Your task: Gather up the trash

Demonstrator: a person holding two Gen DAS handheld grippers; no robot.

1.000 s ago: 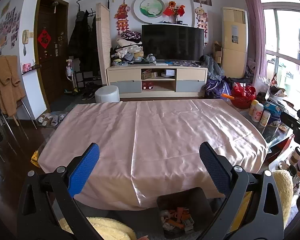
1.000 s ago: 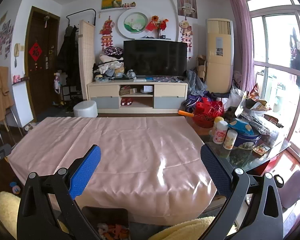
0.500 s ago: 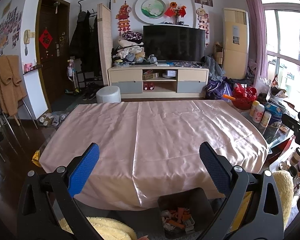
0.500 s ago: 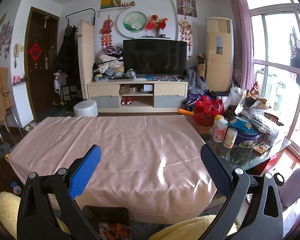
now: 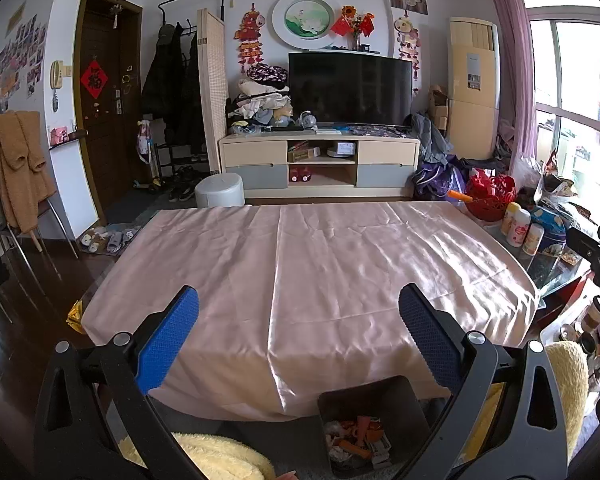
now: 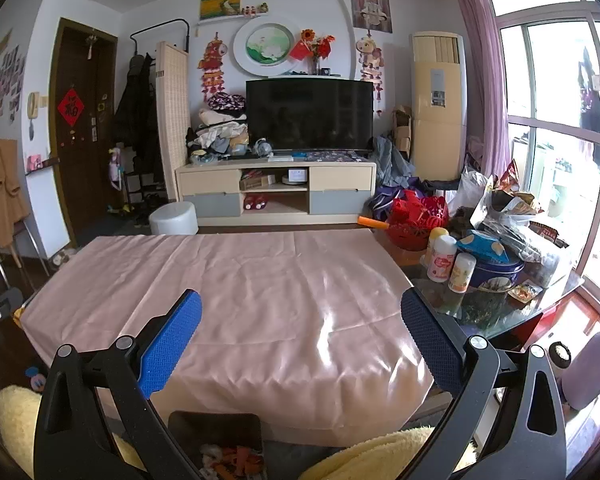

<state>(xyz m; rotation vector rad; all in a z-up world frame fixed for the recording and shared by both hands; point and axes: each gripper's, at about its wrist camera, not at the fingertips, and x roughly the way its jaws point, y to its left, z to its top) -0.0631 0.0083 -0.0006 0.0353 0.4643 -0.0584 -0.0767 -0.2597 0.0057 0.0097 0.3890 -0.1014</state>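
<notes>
Two empty grippers over a pink tablecloth
Left gripper and right gripper gape wide above the trash bin.

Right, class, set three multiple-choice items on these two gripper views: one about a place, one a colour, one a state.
1. Where is the trash bin?
A. on the tablecloth
B. on the floor at the table's near edge
C. beside the TV

2. What colour is the tablecloth?
A. pink
B. green
C. black

3. How is the left gripper?
A. shut on a bottle
B. shut, empty
C. open, empty

Answers: 1 B, the bin sits below the cloth's near hem. 2 A, shiny pink fabric. 3 C, its blue pads stand wide apart with only cloth between.
</notes>
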